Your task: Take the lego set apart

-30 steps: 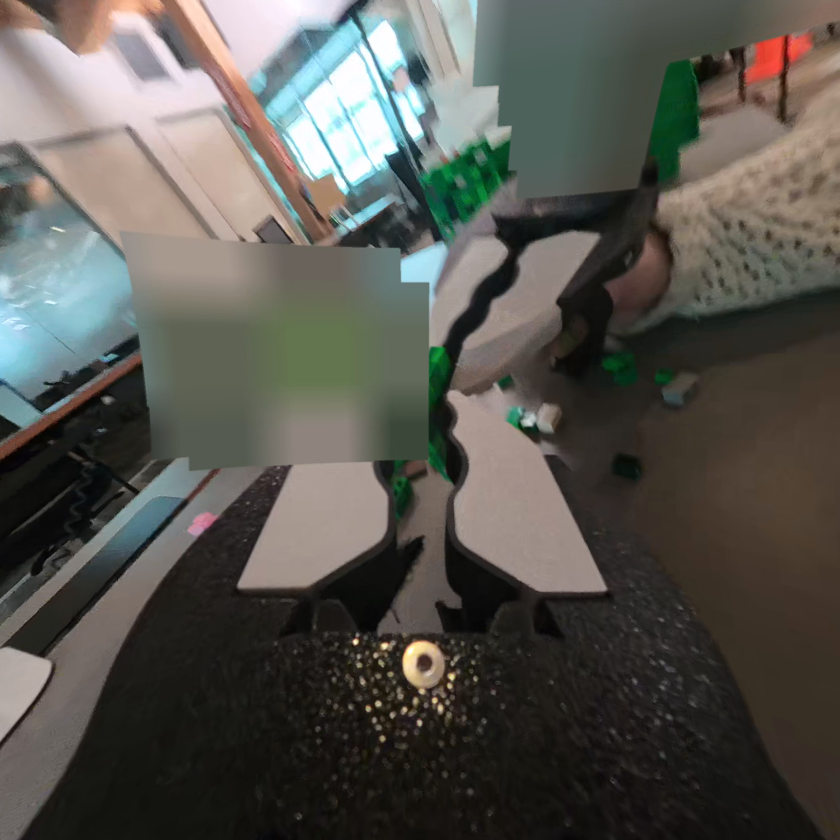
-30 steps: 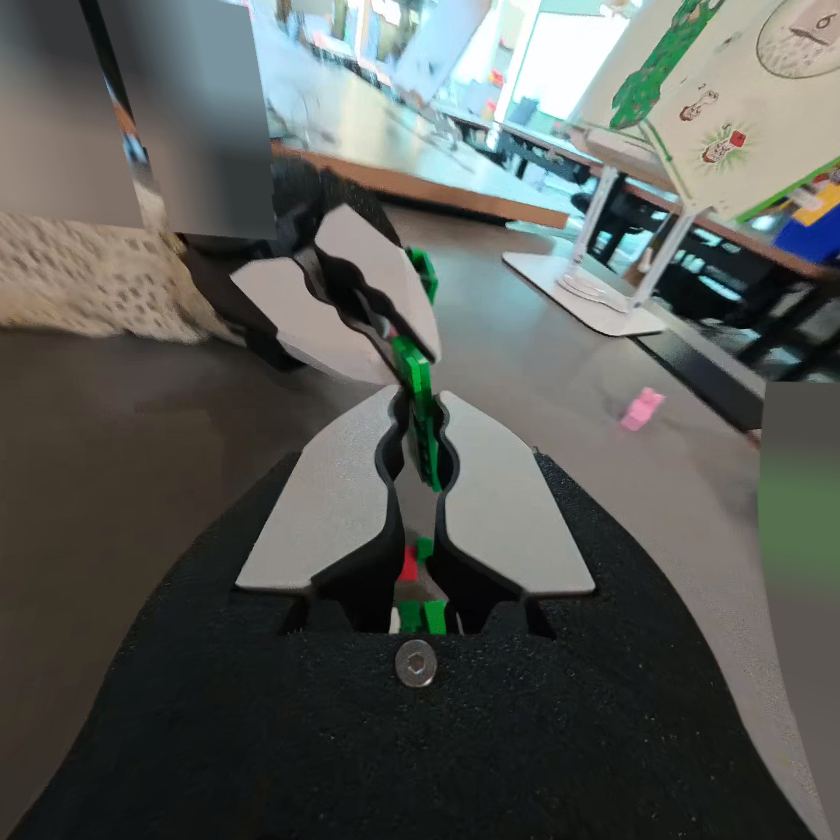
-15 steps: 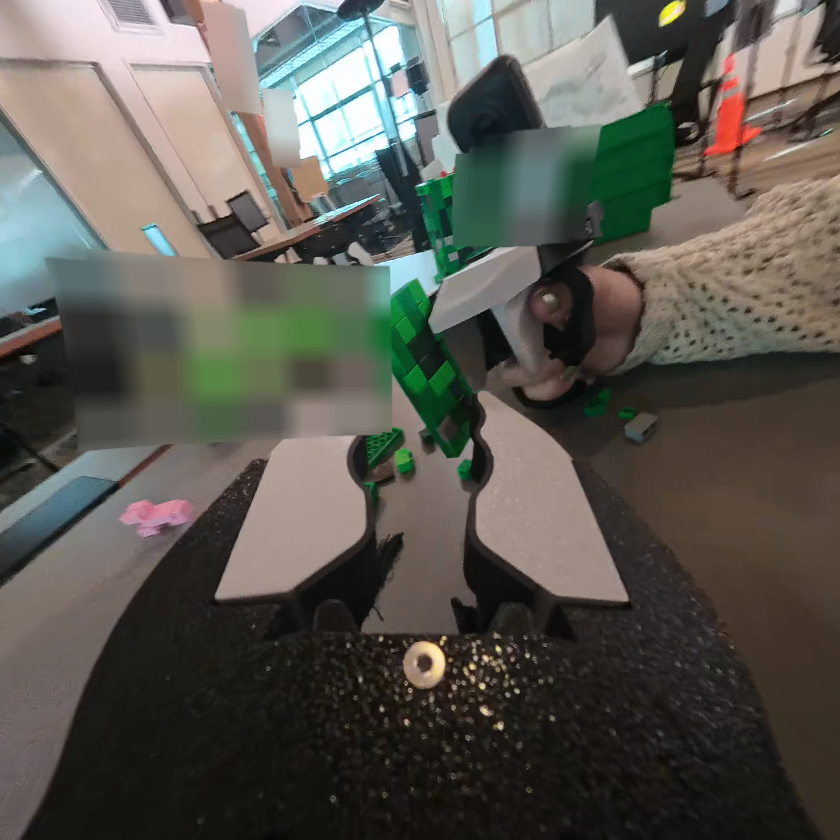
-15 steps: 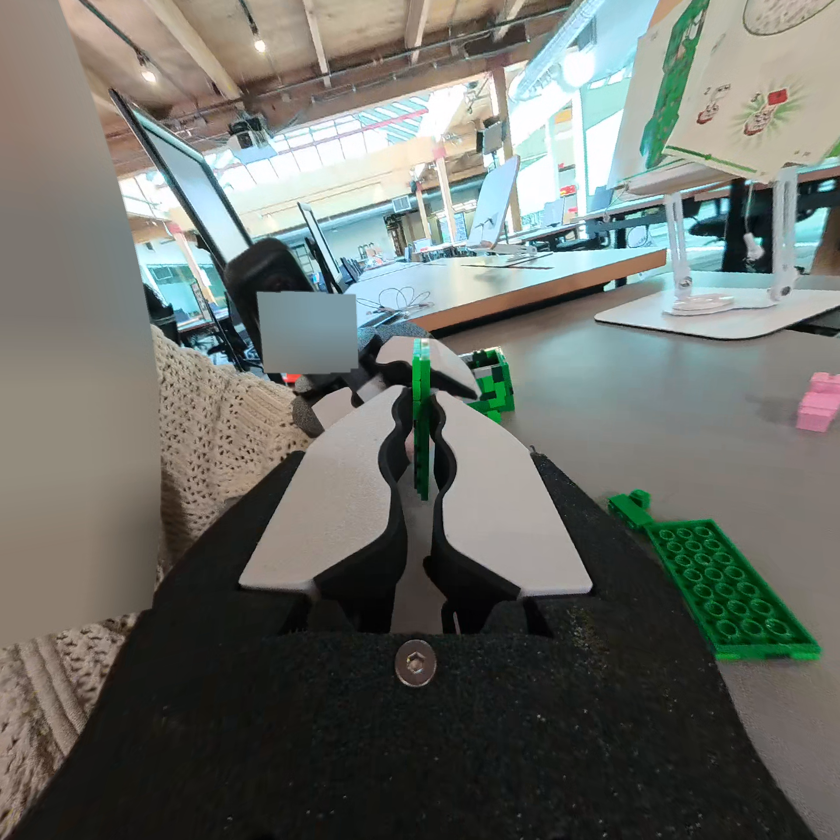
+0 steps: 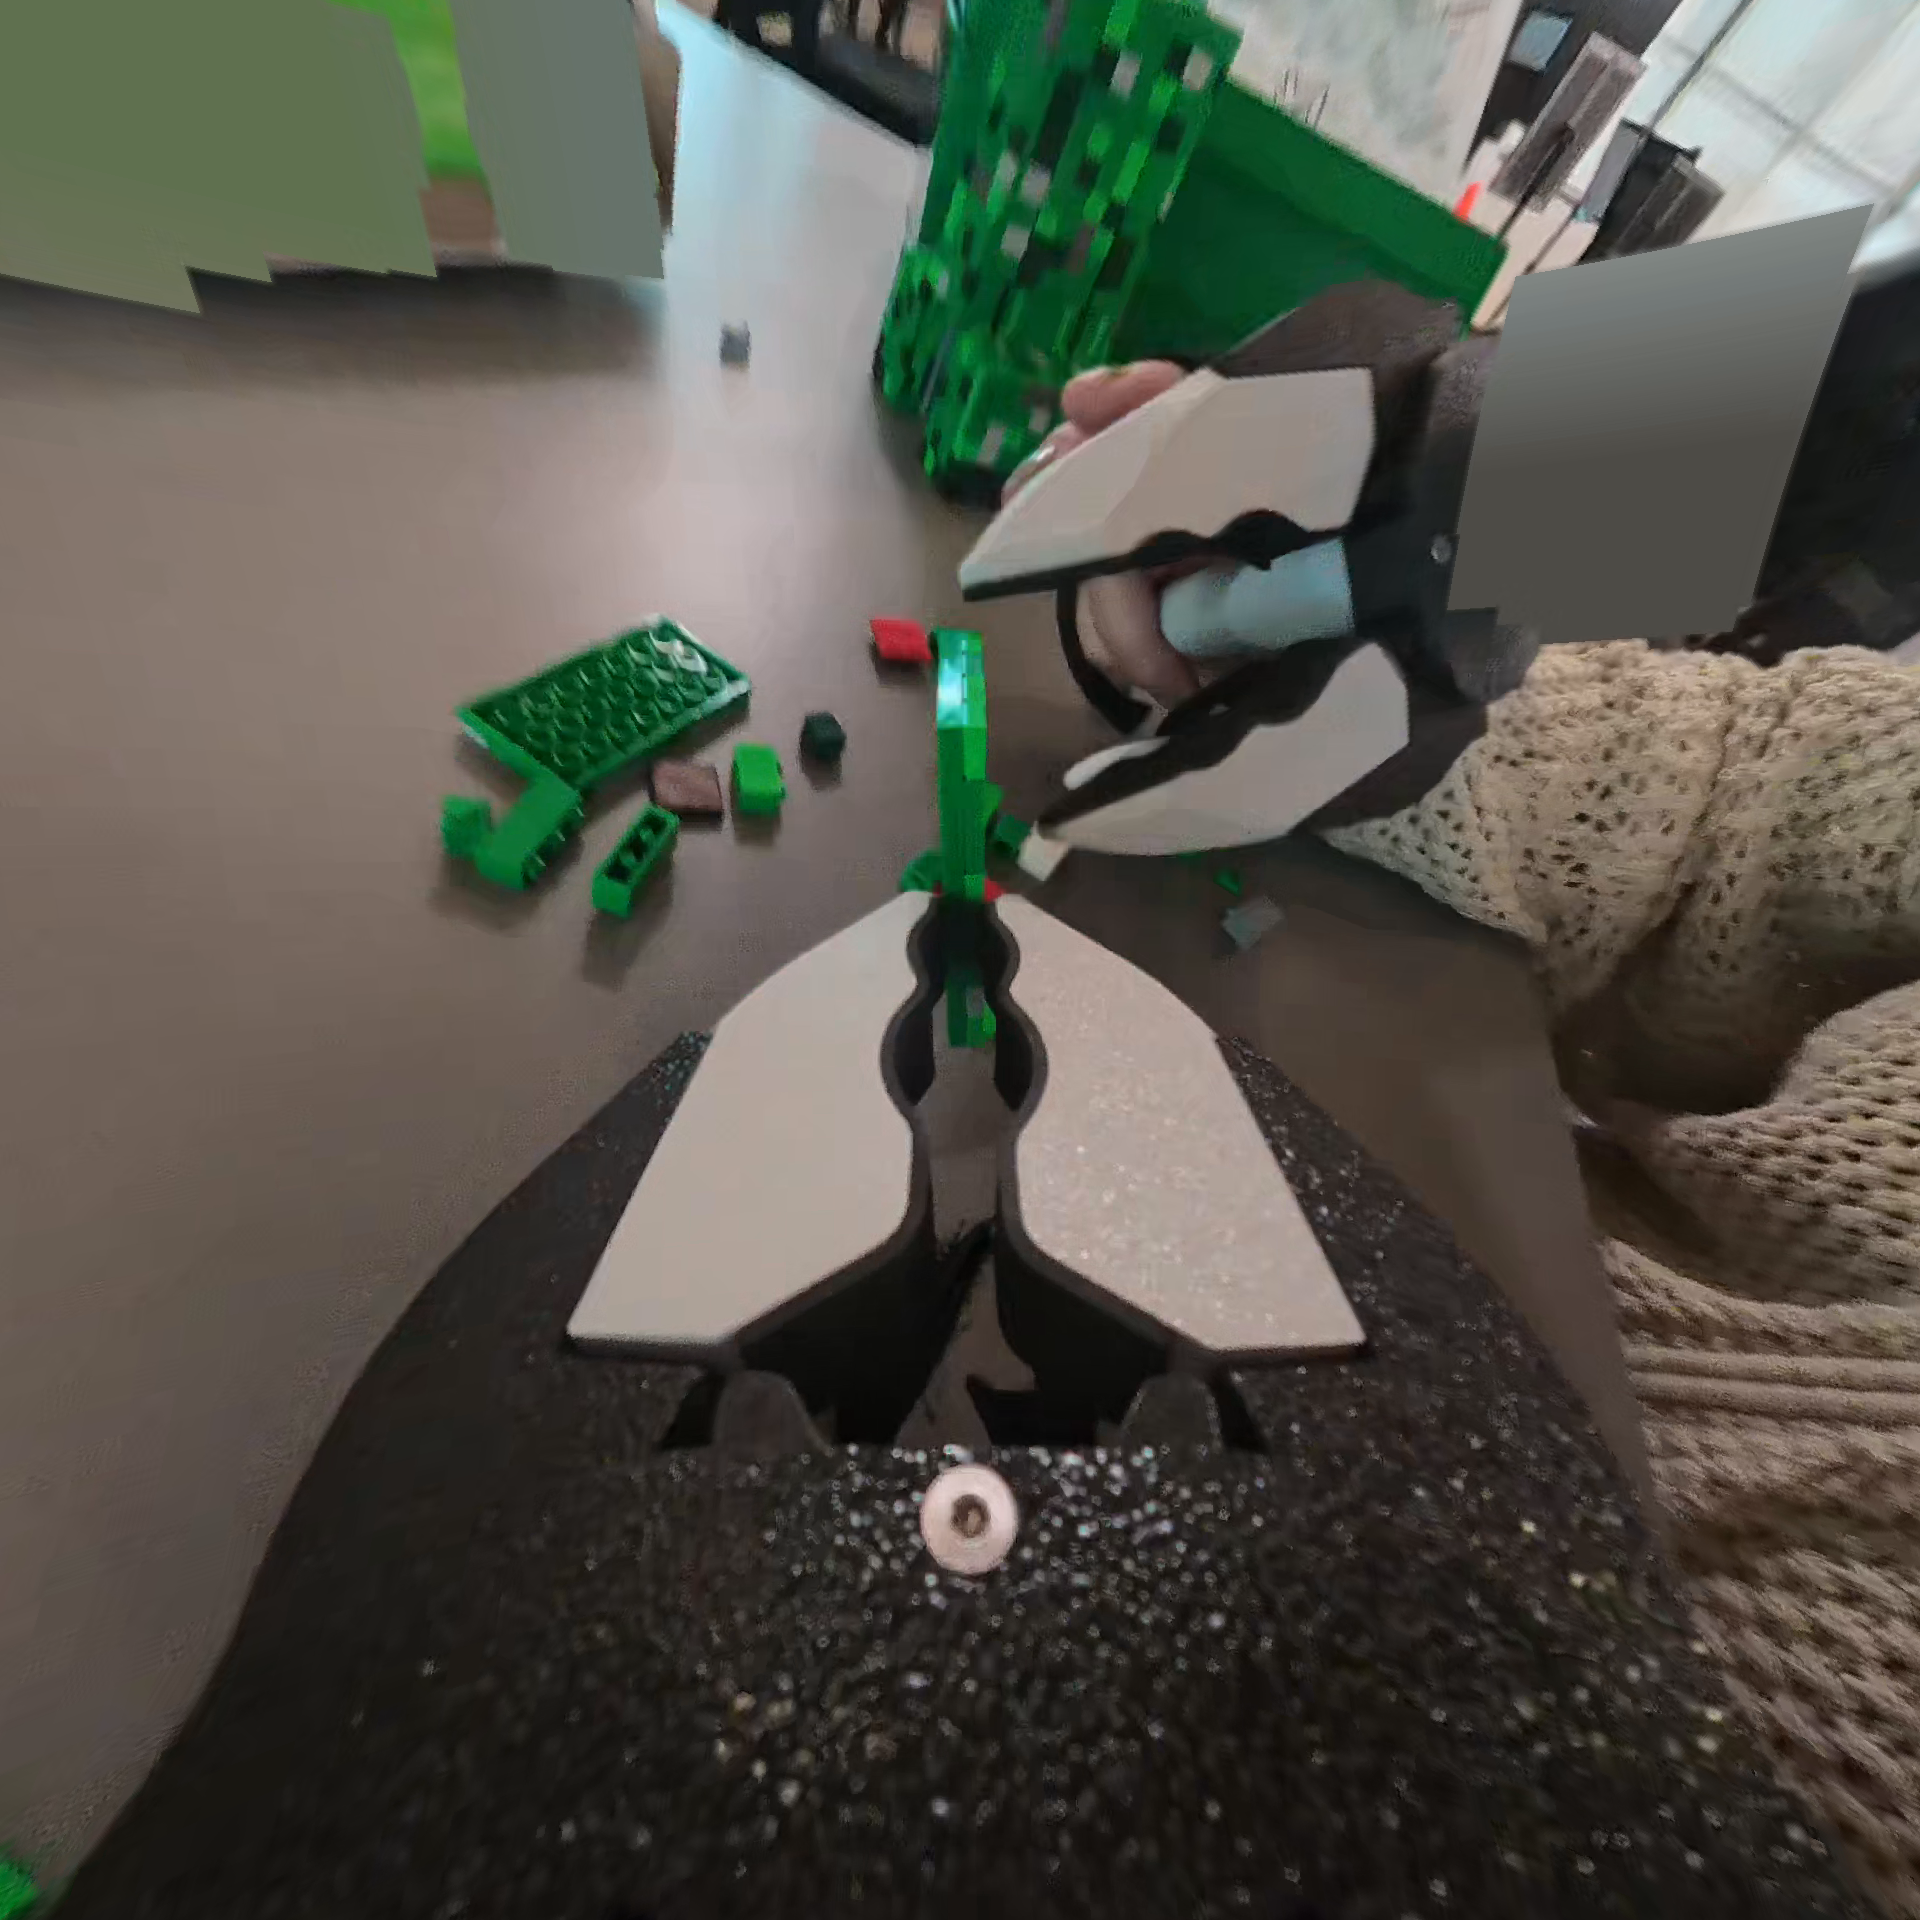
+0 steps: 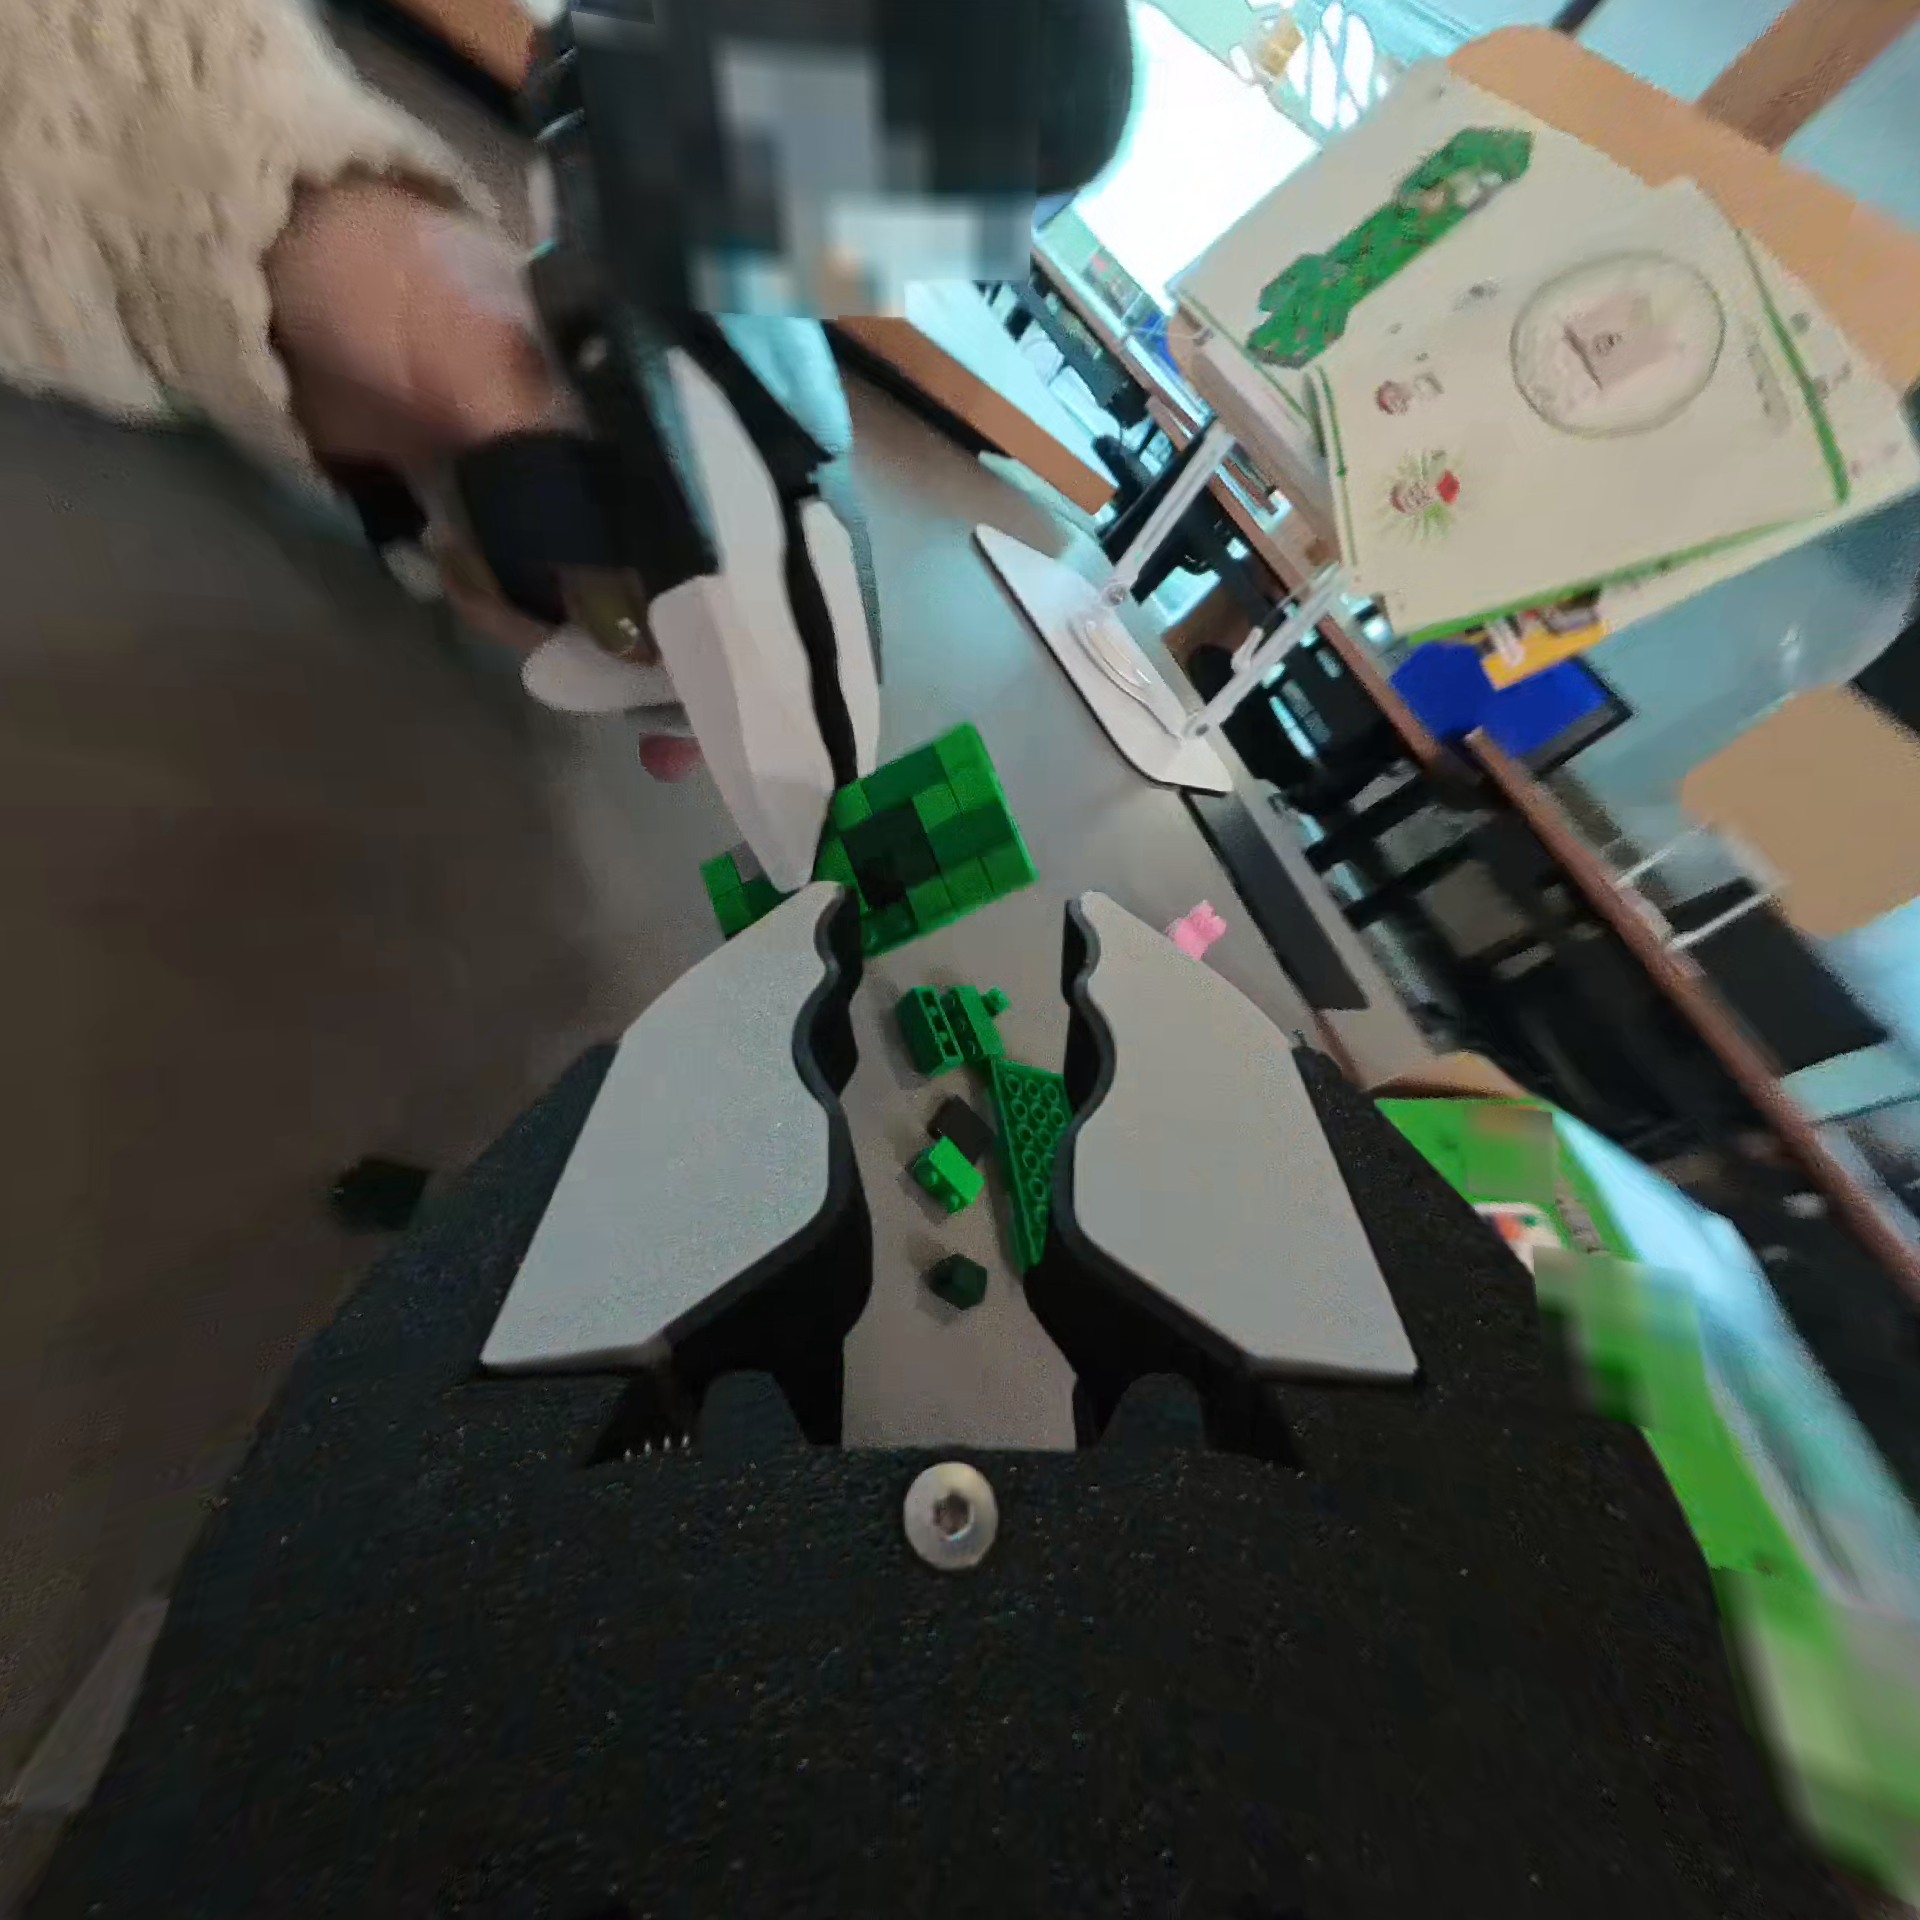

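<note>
While the left gripper (image 5: 958, 914) is clenched on the lower edge of a thin green lego panel (image 5: 958, 748), held edge-on and upright above the brown table (image 5: 260, 935), the right gripper (image 6: 961, 930) stands released, its jaws spread wide with nothing between them. In the left wrist view the right gripper's lower fingertip (image 5: 1044, 852) sits just beside the panel, whether touching cannot be told.

The panel looks light and rigid, a flat slab of small tiles; it should handle stiffly but may snap apart along its seams under a twist. A sound hold would probably be on its free upper edge, opposite the left grip, so the two can peel against each other.

Beyond the panel loose pieces lie on the table: a studded green plate (image 5: 608, 707), a small green brick (image 5: 756, 777), a dark flat tile (image 5: 688, 787), a red piece (image 5: 900, 640). Farther back stands the tall green lego build (image 5: 1039, 208), still assembled, so much of the task likely remains.
</note>
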### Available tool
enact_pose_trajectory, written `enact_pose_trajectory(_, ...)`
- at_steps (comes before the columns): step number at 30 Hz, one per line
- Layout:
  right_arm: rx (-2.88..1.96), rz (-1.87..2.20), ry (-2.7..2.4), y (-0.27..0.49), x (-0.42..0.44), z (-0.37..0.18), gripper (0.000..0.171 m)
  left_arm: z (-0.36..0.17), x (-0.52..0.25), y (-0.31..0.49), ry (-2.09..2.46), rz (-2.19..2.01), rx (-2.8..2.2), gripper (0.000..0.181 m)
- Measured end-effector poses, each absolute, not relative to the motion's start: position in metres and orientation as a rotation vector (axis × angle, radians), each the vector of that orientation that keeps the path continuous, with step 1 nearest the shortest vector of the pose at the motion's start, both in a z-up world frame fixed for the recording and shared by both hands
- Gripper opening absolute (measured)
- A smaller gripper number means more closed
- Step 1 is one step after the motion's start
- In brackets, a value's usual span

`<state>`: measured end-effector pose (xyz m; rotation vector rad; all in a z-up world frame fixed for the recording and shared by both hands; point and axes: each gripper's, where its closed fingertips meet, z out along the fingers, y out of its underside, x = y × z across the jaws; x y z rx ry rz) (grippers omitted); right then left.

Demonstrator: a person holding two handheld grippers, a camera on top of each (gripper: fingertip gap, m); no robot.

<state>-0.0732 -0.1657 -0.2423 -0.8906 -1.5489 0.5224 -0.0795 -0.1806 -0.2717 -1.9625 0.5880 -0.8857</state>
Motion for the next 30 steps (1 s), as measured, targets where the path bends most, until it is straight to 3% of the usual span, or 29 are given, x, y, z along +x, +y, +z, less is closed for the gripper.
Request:
enact_pose_trajectory(5,-0.789,0.269,-1.684,-0.171,-0.079,-0.264,0.032,-0.29,-0.074,-0.19,0.591,-1.015,-2.095,0.006)
enact_pose_trajectory(8,-0.775,0.294,-1.724,-0.175,-0.078,-0.266,0.026,-0.29,-0.074,-0.194,0.593,-1.097,-2.098,0.006)
enact_pose_trajectory(17,-0.842,0.577,-1.88,-0.191,-0.064,-0.28,0.03,-0.294,-0.063,-0.214,0.757,-1.209,-2.117,0.006)
enact_pose_trajectory(30,-0.797,0.667,-1.909,-0.205,-0.06,-0.277,0.029,-0.293,-0.061,-0.225,0.808,-1.31,-2.113,0.006)
